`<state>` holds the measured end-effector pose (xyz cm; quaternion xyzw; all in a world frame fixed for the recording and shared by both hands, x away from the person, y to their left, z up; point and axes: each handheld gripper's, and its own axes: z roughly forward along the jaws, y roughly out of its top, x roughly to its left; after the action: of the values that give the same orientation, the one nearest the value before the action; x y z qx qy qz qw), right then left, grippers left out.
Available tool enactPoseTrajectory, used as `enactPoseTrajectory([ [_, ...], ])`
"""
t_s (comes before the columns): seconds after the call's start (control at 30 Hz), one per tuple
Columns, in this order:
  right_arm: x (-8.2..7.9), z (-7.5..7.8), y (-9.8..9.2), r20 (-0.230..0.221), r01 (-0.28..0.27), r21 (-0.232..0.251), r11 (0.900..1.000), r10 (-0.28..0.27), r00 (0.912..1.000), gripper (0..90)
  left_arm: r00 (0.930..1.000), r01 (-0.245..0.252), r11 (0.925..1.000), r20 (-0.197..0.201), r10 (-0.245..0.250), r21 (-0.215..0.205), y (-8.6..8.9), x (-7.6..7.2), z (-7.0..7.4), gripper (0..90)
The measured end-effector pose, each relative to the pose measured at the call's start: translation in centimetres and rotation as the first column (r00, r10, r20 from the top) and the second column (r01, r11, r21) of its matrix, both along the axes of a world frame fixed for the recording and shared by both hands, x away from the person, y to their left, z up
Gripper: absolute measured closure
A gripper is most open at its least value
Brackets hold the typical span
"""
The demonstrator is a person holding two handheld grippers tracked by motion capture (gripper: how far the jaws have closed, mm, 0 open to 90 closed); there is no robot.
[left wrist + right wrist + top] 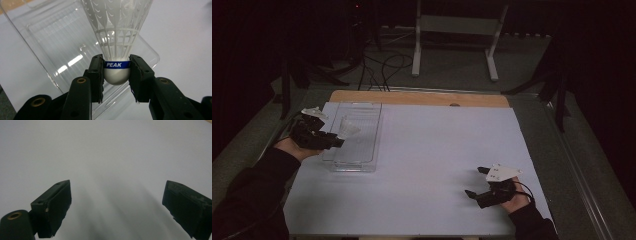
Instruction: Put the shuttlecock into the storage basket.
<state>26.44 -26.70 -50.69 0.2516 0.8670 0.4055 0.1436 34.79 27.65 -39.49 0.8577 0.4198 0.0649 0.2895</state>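
Observation:
A white plastic shuttlecock with a blue band marked PEAK is clamped by its round cork between the jaws of my left gripper. In the high view the left gripper holds that shuttlecock over the clear plastic tray at the table's left. The skirt points away from the gripper, above the tray's floor. My right gripper rests near the front right of the white table cover, jaws wide apart. In the right gripper view its jaws stand open over bare white surface with nothing between them.
The white sheet covers the table, with a wooden strip bare along the far edge. Beyond the table stand a white frame and loose cables on the floor. Dark stands flank both sides.

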Motion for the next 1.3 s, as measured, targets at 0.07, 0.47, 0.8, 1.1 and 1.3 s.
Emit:
enactPoseTrajectory([
  [0.07,0.0,0.0,0.1,-0.002,-0.005,0.001,1.0,0.005,1.0,8.7,1.0,-0.002,1.0,-0.006,0.002,0.003,0.2,0.0,-0.3,66.0],
  [0.47,0.0,0.0,0.1,-0.005,-0.016,0.002,1.0,0.016,0.9999,8.7,0.999,-0.015,0.9992,-0.041,0.017,0.036,1.7,-0.1,-1.6,66.0],
  [0.8,0.0,-0.1,0.2,-0.015,-0.031,0.008,1.0,0.031,0.9994,8.7,0.9991,-0.002,0.9971,-0.042,0.006,0.076,2.2,-0.2,-2.5,66.0],
  [1.1,0.0,-0.2,0.1,-0.022,-0.033,0.015,0.999,0.034,0.9992,8.7,0.999,0.003,0.9943,-0.045,0.002,0.107,2.5,-0.3,-3.2,66.0],
  [1.3,0.0,-0.2,0.1,-0.025,-0.035,0.018,0.999,0.036,0.999,8.7,0.9985,0.015,0.9942,-0.053,-0.01,0.106,2.5,-0.2,-4.0,65.9],
])
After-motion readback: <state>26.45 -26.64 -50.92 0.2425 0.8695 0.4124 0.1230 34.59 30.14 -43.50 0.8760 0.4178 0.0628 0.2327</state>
